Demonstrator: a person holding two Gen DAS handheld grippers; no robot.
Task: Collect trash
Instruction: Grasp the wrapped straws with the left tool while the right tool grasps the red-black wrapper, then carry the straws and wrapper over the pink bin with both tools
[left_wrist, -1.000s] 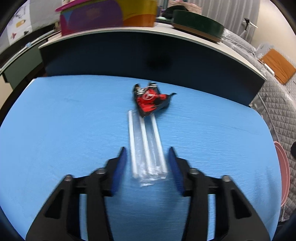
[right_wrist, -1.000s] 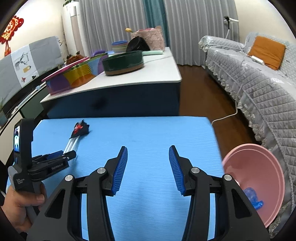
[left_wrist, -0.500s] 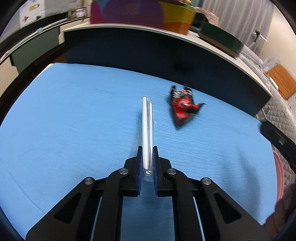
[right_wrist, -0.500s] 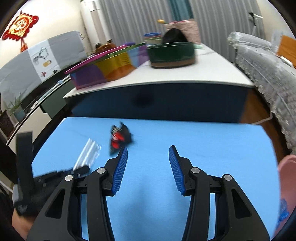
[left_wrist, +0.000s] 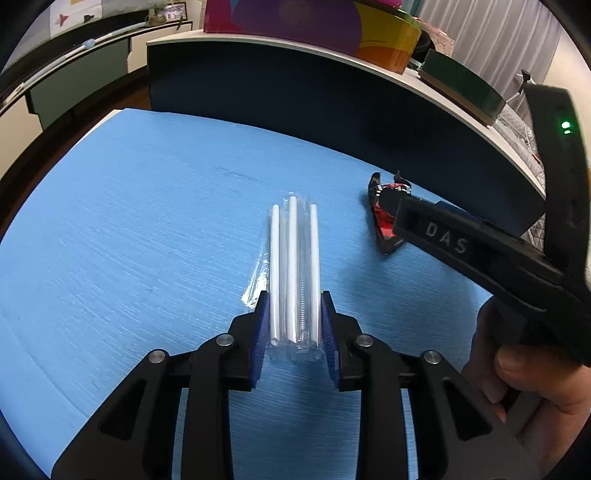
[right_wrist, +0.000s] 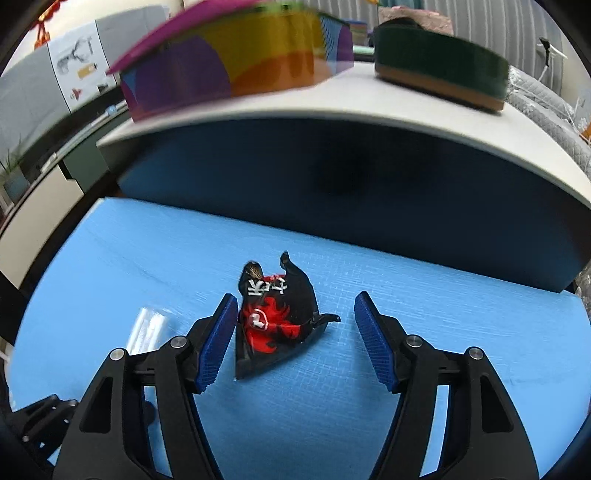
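Since a second ago our right gripper (right_wrist: 293, 341) swung over to the black-and-red wrapper (right_wrist: 275, 319), jaws just widened to straddle it, left pad near its edge, ready to pinch. Our left gripper (left_wrist: 293, 326), jaws just reopened, brackets the near end of the straw packet (left_wrist: 293, 266), pads seemingly touching it; its long axis points straight ahead, away from us.

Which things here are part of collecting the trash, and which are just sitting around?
Part of the job:
- pack of straws, between the left gripper pads
- black and red wrapper, between the open right gripper pads

Just lying about:
- colourful box
- green round tin, both on the white table
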